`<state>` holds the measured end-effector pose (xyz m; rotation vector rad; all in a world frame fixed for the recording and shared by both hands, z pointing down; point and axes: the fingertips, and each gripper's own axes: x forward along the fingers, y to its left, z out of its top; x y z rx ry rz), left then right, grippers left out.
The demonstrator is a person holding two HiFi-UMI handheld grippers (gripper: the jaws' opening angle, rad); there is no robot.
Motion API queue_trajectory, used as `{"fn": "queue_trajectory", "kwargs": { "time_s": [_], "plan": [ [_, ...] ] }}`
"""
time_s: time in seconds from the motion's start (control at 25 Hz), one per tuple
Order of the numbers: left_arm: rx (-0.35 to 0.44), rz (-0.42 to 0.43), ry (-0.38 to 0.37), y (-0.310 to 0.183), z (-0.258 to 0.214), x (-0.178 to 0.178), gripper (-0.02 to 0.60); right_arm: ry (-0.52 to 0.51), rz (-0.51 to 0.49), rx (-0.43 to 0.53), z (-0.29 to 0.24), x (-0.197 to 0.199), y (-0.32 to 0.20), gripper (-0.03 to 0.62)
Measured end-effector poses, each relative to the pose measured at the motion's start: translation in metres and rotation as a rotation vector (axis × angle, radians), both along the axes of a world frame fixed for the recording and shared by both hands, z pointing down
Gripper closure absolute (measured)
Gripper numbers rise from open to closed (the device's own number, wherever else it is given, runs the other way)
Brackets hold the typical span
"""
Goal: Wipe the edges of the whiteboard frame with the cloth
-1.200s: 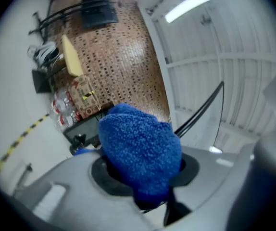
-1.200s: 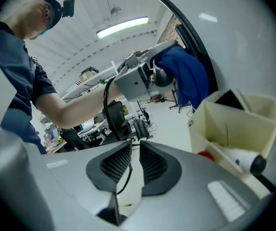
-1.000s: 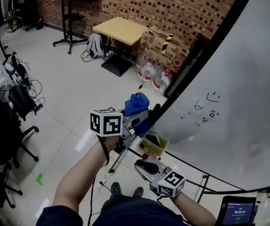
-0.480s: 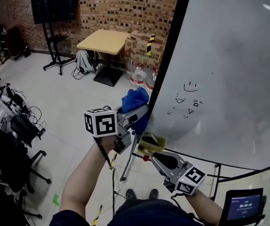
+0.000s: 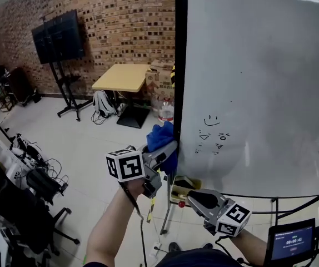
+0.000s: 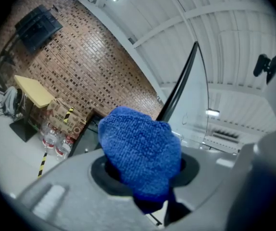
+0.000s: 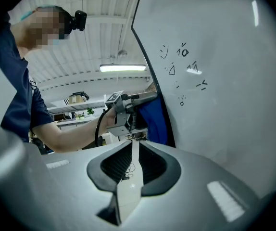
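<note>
Clamps a bunched blue cloth (image 5: 160,133) in the left gripper (image 5: 170,147), jaws shut on its lower part, with a rounded wad bulging out ahead of them. Holds that wad at the black left edge of the whiteboard frame (image 5: 180,65), low on the upright and about level with the small scribbles (image 5: 210,136) on the whiteboard (image 5: 259,82). Looks to be touching the edge in the right gripper view, though hard to confirm outright. Carries nothing in the right gripper (image 5: 192,194): jaws drawn to a narrow slit, empty, parked lower and off the board, near the small yellow tray (image 5: 185,183) by the bottom rail.

Reads as the opening of the wipe on the left upright, with the top, right and bottom edges seemingly not yet done. Calls next for pressing the wad squarely onto the narrow black strip and sliding it along in a straight line, grip kept firm to avoid dropping the cloth. Needs the wad centred on the strip rather than straying onto the white face and smearing the scribbles. Asks nothing of the right gripper beyond keeping clear.
</note>
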<state>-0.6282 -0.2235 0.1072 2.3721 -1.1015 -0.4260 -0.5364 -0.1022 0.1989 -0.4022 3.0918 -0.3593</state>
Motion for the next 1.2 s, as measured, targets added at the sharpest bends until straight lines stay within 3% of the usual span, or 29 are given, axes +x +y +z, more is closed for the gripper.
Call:
{"fn": "queue_trajectory", "kwargs": {
  "time_s": [0.2, 0.52, 1.2],
  "plan": [
    [0.064, -0.044, -0.013, 0.001, -0.023, -0.003, 0.431, 0.051, 0.009, 0.048, 0.0, 0.004, -0.01, 0.546],
    [0.146, -0.042, 0.053, 0.001, -0.073, -0.008, 0.431, 0.003, -0.005, 0.077, -0.021, 0.009, -0.023, 0.546],
    [0.24, -0.11, -0.066, -0.005, -0.151, -0.014, 0.423, -0.116, -0.061, 0.31, -0.133, -0.022, -0.037, 0.546]
  ]
}}
